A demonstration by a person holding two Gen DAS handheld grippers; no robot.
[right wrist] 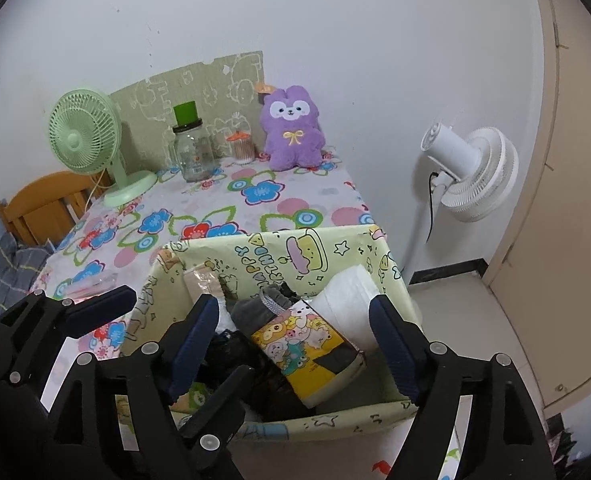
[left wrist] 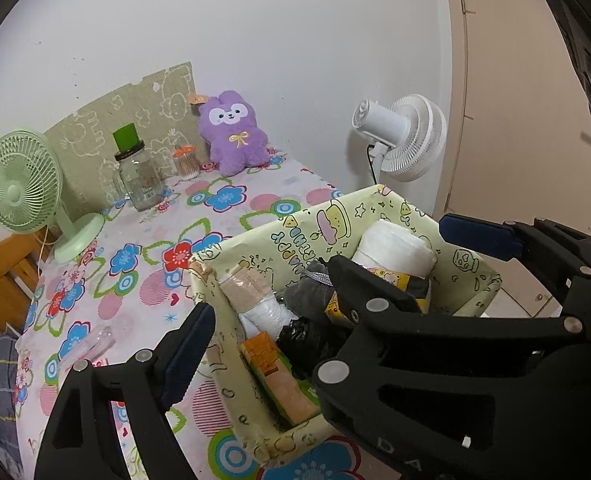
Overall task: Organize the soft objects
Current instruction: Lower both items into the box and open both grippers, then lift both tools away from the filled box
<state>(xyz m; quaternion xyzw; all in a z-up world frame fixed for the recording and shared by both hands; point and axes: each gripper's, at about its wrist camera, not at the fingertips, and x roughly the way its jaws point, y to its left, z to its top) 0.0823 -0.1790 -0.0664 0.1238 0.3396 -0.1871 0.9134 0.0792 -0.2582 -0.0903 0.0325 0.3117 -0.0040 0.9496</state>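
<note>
Flowered table; both jaws wide, empty.

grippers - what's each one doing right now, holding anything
left gripper: open, holding nothing, one finger outside the box, the other inside.
right gripper: open, holding nothing, above the tissue pack in the box.

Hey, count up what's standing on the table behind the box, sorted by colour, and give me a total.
Green: 1, the desk fan
Purple: 1, the plush bunny
Clear glass: 1, the jar with a green lid
Orange-topped: 1, the small swab holder
Total: 4
</note>
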